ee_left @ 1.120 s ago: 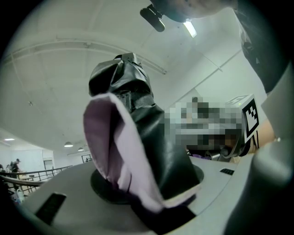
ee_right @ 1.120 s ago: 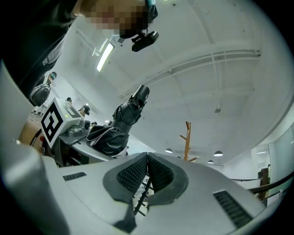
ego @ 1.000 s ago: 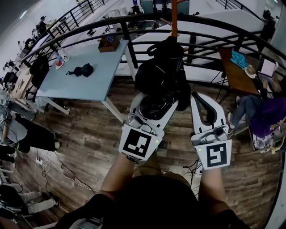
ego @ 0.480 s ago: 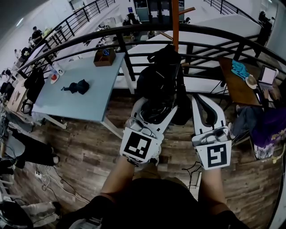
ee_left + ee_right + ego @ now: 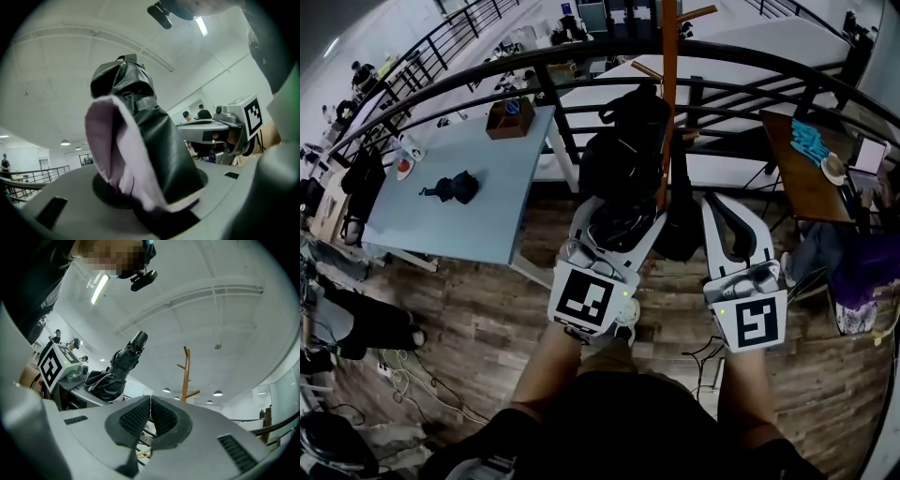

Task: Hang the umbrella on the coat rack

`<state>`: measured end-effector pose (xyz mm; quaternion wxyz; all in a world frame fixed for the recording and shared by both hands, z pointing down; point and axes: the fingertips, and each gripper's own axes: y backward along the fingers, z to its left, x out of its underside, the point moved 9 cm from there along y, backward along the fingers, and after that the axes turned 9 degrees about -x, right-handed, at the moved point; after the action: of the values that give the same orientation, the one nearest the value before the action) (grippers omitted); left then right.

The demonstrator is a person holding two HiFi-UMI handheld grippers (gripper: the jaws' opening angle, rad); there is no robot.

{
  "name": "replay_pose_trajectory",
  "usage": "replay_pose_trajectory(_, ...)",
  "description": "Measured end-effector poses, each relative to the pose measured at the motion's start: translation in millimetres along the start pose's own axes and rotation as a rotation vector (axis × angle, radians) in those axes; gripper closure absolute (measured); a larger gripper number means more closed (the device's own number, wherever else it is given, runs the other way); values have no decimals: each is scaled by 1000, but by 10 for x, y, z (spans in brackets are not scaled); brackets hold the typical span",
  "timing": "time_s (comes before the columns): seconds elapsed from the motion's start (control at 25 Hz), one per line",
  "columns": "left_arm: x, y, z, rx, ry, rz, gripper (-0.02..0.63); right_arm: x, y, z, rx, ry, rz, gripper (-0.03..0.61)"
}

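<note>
In the head view, the left tongs point(image 5: 621, 225) are gripping the umbrella point(image 5: 614, 164), a folded black bundle that is rising out of the jaws toward 12 o'clock. The right tongs point(image 5: 727, 220) are riding alongside at 3 o'clock of the left unit and are carrying nothing. Compared with the two earlier head-view frames, the orange pole of the coat rack point(image 5: 668, 84) is now reaching much further down the frame. It is standing just to the right of the umbrella, between the two units, while the pale blue surface point(image 5: 478, 197) is drifting outward toward 10 o'clock. This indicates that the person is advancing on the rack with both units level and side by side. The approach is therefore judged nearly complete, and the hanging step is not yet done. In the left gripper view, the left jaws are clamping the black fabric and its pale lilac lining, and the bundle is standing upright toward 12 o'clock with its strapped neck uppermost. The hold looks the same as in the earlier frames. In the right gripper view, the right jaws are standing closed, pad against pad, with nothing between them. The umbrella is showing at 10 o'clock and the rack, with bare pegs, at 1 o'clock, well apart. The next move is likely to call for raising the umbrella to a peg point(image 5: 647, 70).
</note>
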<state>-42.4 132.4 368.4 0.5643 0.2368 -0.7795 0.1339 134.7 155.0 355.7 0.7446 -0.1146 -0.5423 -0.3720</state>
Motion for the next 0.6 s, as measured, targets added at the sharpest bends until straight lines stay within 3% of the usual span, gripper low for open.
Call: replay_pose_trajectory(0.6, 223, -950, 829, 11, -3, 18, 390, 317, -1093, -589, 4, 10, 0, 548)
